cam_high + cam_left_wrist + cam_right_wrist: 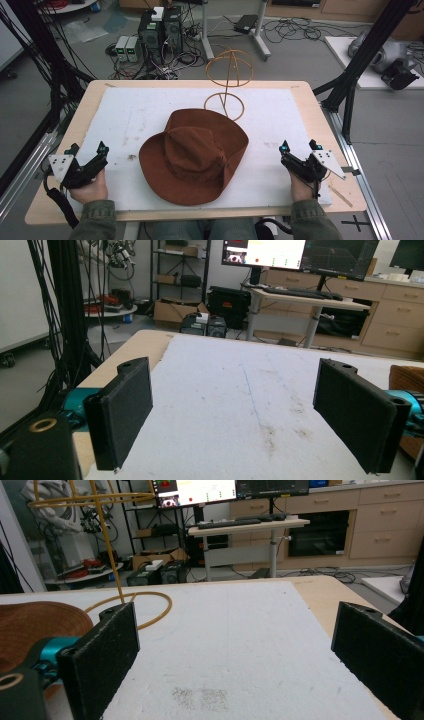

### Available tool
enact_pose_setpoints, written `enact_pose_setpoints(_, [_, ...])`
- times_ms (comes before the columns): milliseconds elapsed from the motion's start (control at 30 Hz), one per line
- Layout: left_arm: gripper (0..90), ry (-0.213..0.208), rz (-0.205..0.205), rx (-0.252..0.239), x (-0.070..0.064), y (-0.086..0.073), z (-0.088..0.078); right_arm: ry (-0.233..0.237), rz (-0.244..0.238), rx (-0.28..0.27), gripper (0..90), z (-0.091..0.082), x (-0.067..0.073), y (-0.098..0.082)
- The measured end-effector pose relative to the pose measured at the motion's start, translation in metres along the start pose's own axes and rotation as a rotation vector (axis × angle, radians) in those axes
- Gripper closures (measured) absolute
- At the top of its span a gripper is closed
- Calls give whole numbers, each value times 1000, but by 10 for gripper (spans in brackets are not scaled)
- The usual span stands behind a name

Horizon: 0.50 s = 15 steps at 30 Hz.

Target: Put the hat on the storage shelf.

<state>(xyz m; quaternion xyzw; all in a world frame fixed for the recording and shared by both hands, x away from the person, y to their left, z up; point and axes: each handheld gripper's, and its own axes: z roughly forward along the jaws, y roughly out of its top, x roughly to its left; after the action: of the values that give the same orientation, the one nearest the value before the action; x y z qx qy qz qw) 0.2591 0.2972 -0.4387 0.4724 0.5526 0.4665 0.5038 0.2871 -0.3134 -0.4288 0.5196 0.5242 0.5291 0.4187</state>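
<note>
A brown wide-brimmed hat (pixel 195 155) lies crown up in the middle of the white mat (pixel 150 107). Behind it stands a yellow wire hat stand (pixel 229 75) with a ring base and a rounded top. My left gripper (pixel 89 154) rests at the mat's left edge, held in a hand, jaws wide apart and empty; the left gripper view has bare mat between the pads (pixel 122 415). My right gripper (pixel 298 148) sits at the mat's right edge, open too, nothing between its pads (pixel 102 657). The hat's brim (pixel 35 625) and the stand's base (pixel 155 605) appear left in the right gripper view.
The mat covers a wooden table (pixel 320 130). Black frame posts (pixel 360 55) rise beside the table on both sides. Computers and cables (pixel 160 35) sit on the floor beyond the far edge. Faint stains (pixel 131 150) mark the mat left of the hat.
</note>
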Motion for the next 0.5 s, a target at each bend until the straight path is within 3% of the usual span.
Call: enact_pose_setpoints(500, [163, -2, -14, -5, 0, 0, 0, 2, 5, 2, 48, 0, 1, 0])
